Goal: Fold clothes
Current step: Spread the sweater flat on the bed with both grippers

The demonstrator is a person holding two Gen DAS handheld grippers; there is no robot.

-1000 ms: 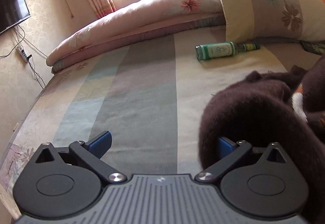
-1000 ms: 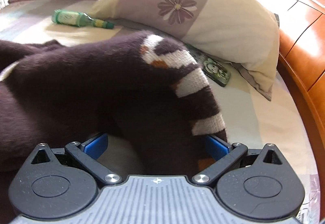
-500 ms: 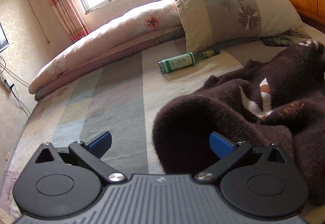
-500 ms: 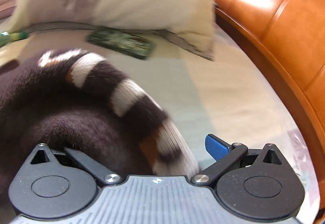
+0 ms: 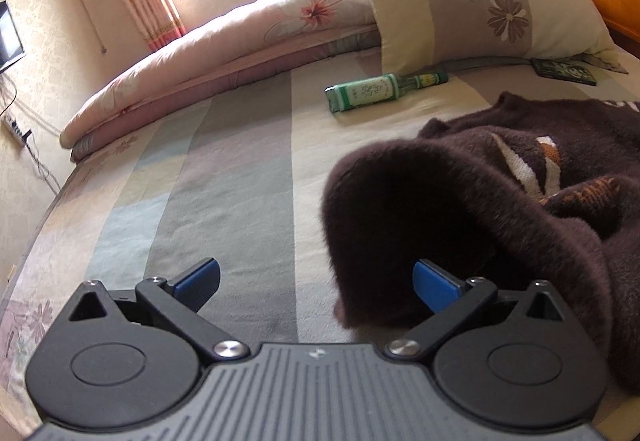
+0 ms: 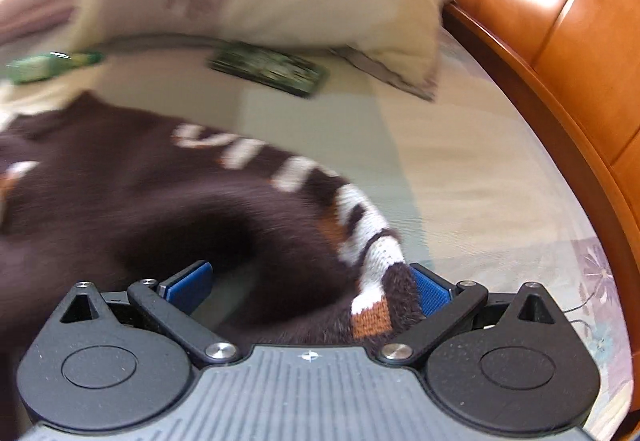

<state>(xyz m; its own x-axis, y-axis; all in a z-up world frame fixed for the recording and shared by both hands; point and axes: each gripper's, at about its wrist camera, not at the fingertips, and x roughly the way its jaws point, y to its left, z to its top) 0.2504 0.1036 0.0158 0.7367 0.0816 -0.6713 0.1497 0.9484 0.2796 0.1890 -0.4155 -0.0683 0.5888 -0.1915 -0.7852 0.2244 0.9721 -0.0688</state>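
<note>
Swinging right since a second ago, bringing more dark brown sweater (image 5: 500, 201) into lower right of frame; still bunched on striped bed (image 5: 224, 177), unfolded. Spreading wide, gripping nothing: left gripper (image 5: 316, 281), right gripper (image 6: 308, 285).

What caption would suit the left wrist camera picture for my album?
Open left gripper beside a rumpled brown sweater on a striped bed, green bottle near the pillow.

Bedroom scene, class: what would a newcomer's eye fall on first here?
First, the dark brown sweater with white and orange pattern, heaped on the striped bed before both open hand-held grippers. Then the green bottle lying below the floral pillow at the headboard.
</note>
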